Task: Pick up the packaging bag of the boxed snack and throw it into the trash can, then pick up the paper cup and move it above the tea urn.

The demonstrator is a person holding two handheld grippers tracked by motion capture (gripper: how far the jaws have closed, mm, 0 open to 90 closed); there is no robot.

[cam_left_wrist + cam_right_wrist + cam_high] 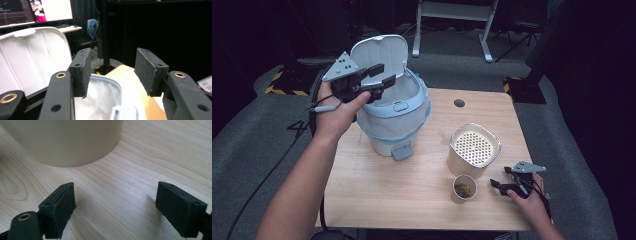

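High view: the left gripper (379,80) is held above the rim of the pedal bin (397,117), jaws parted and holding nothing. The bin is pale blue and white plastic, rounded, with a thin liner bag folded over its rim and a hinged lid (379,55) standing upright behind. It sits at the far left part of the wooden table (377,190). The right gripper (503,187) lies low near the table's near right edge, jaws apart and empty, just beside a cream container with a perforated insert (474,147). A small paper cup (463,188) holding brownish scraps stands in front of that container. Bare wood lies between bin and container.

Left gripper view: black foam-faced fingers (81,72) stand wide apart; the ribbed white inner face of the lid (32,57) and the crinkled liner (105,92) show below.

Right gripper view: spread fingers (61,207) hover over wood grain; the container's smooth curved wall (67,140) lies ahead, not touching
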